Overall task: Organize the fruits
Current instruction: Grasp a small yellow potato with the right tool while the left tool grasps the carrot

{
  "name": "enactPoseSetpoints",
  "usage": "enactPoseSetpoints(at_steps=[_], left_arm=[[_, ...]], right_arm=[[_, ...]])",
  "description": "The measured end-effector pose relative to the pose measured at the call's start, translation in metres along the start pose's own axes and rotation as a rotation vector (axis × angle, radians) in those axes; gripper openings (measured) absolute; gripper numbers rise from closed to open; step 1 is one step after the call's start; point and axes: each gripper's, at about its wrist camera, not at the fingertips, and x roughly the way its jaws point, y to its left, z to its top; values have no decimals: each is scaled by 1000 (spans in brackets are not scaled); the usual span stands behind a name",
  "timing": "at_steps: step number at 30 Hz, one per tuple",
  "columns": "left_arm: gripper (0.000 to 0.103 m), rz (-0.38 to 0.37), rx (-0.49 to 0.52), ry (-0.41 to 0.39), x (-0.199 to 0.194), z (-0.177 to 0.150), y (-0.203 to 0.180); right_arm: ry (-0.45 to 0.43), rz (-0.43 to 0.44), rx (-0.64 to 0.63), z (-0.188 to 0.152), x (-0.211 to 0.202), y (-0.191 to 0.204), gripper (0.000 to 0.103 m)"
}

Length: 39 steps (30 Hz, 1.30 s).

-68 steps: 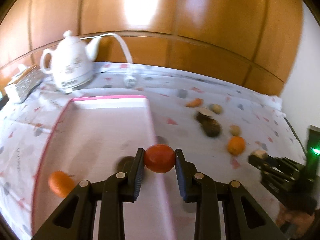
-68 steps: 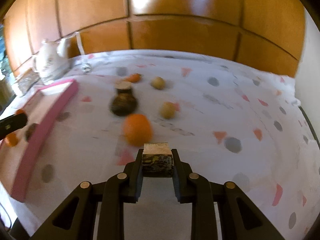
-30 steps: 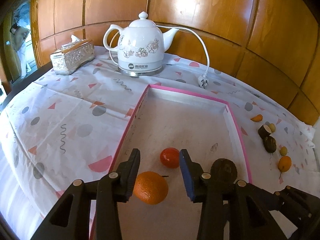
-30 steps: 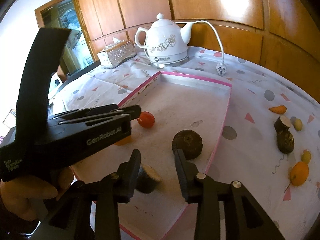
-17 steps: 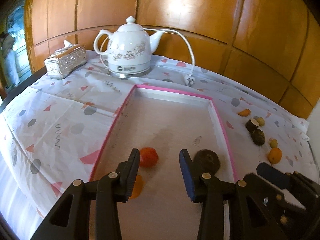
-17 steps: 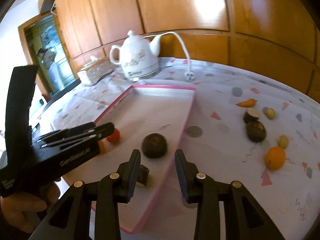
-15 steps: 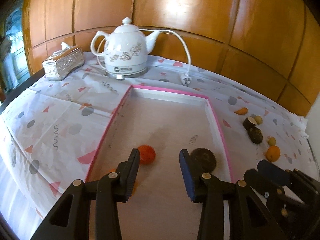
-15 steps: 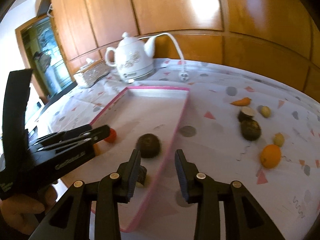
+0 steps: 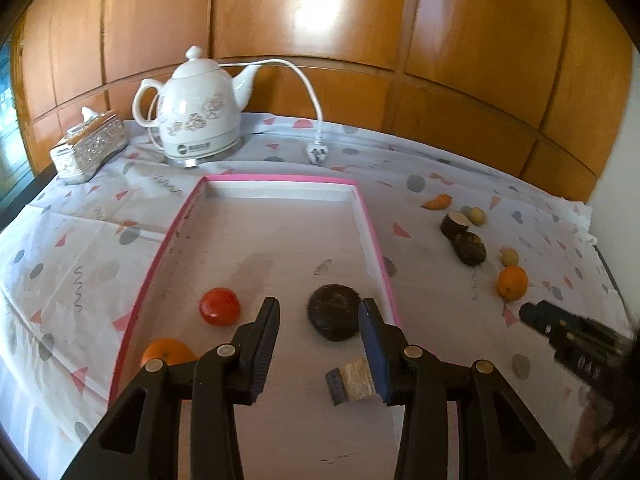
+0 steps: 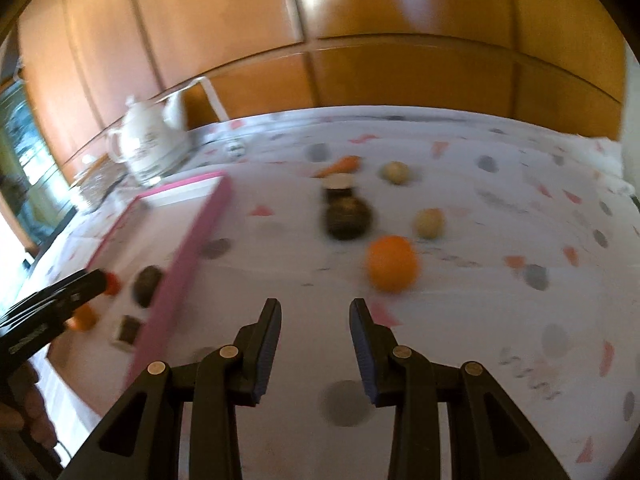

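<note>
A pink-rimmed tray (image 9: 370, 232) lies on the table. In it are a red tomato (image 9: 219, 306), an orange (image 9: 166, 351), a dark round fruit (image 9: 334, 311) and a cut dark piece (image 9: 352, 380). My left gripper (image 9: 319, 344) is open and empty above the tray's near part. My right gripper (image 10: 314, 344) is open and empty over the cloth right of the tray (image 10: 188, 248). Ahead of it lie an orange (image 10: 393, 263), a dark round fruit (image 10: 347, 216), two small yellowish fruits (image 10: 429, 222) and a carrot piece (image 10: 340, 166).
A white kettle (image 9: 199, 116) with cord and plug (image 9: 318, 153) stands behind the tray. A silver tissue box (image 9: 89, 146) sits at the far left. A wooden wall borders the table at the back. The right wrist view is blurred.
Both grippers released their items into the tray: the tomato and the cut piece now lie there. The left gripper pulled back. The right gripper swung right, off the tray, towards the loose fruits.
</note>
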Motion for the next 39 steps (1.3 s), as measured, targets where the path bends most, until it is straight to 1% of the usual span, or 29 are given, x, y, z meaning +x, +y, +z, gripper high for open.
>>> enactPoseSetpoints(at_steps=[6,14,20,23,27,32,39], left_arm=[[42,-24,38,8,3,-1,-16],[42,-51,74,28,11,0,-36],[42,-62,90,45,18,0,-45],[42,-68,92,55,22,3,-48],[42,-73,93,58,25,7,-52],[42,-83,90,67,32,15,-57],[42,-96,77,81,47,34,-66]], right_arm=[[-18,-72,70,10,-1,-44,36],[-22,-108,115,30,13,-70,36],[-9,-119,124,38,24,-79,36],[-7,-121,109,44,28,-80,36],[3,-112,112,48,36,-83,36],[16,-101,115,53,45,-87,36],[27,-72,90,70,58,-87,36]])
